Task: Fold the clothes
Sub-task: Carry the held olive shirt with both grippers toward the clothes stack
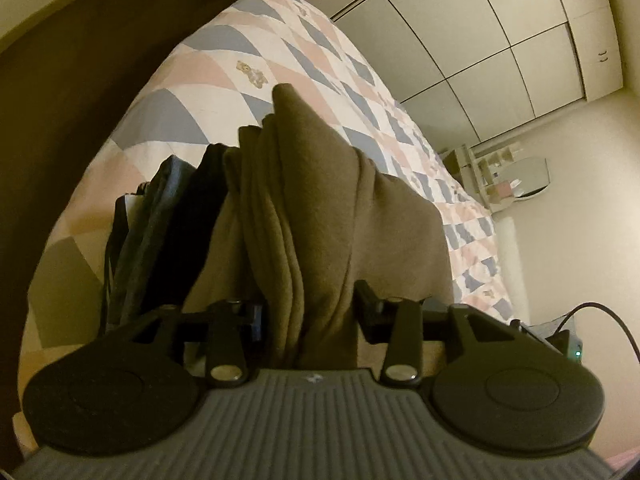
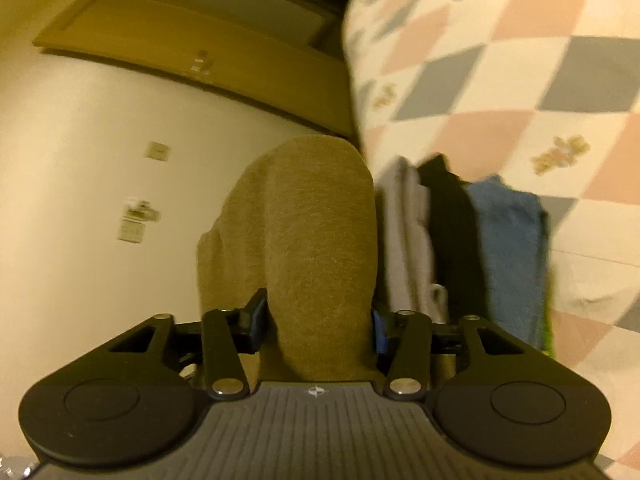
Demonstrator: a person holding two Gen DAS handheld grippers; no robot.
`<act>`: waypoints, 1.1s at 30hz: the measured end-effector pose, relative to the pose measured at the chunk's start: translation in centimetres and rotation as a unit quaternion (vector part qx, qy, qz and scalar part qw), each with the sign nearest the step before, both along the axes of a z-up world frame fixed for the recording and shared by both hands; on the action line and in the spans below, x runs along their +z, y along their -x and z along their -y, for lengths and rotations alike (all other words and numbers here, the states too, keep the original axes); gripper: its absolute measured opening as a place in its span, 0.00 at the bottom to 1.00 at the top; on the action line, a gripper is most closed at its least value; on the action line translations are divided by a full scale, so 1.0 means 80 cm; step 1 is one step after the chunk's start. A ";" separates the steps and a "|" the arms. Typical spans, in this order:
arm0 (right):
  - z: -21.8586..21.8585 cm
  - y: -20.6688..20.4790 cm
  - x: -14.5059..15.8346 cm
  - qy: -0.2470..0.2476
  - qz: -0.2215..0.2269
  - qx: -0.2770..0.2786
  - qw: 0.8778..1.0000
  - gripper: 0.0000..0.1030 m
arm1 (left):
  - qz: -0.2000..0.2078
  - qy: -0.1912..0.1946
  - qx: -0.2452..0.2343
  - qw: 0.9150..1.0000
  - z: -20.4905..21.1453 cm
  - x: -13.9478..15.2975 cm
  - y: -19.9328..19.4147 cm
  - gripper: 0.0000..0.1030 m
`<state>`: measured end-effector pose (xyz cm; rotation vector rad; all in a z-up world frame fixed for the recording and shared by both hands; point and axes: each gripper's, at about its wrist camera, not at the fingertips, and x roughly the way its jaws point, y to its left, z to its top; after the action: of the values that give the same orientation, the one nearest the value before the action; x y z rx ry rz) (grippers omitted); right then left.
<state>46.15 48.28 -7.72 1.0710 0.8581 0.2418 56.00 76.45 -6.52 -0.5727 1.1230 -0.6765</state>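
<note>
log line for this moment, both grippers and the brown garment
step: placing folded garment | left gripper: brown garment between jaws | right gripper: same garment between jaws | beside: stack of folded clothes on quilt

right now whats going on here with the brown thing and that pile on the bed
A person is folding clothes on a bed with a checked quilt, using a handheld tool in each hand. Both the left tool and the right tool have a folded brown garment between their fingers. It sits right beside a stack of folded clothes, grey, black and blue. Whether the pads are pressing on the fabric is unclear.
</note>
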 end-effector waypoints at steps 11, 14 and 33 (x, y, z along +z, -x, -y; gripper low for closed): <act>-0.002 0.013 0.072 0.192 0.075 -0.024 0.978 0.61 | 0.175 -0.091 0.015 0.980 0.014 0.122 0.014 0.34; -0.013 0.007 0.090 0.261 0.127 -0.007 0.957 0.50 | 0.195 -0.109 -0.002 0.975 0.046 0.120 0.011 0.34; -0.072 -0.029 0.031 0.358 0.185 0.091 0.911 0.34 | 0.228 -0.162 -0.002 0.960 0.044 0.067 0.004 0.23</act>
<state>48.43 54.08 -5.25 0.2411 0.6174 0.2470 55.70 72.90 -1.14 -0.1217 0.7758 -0.5736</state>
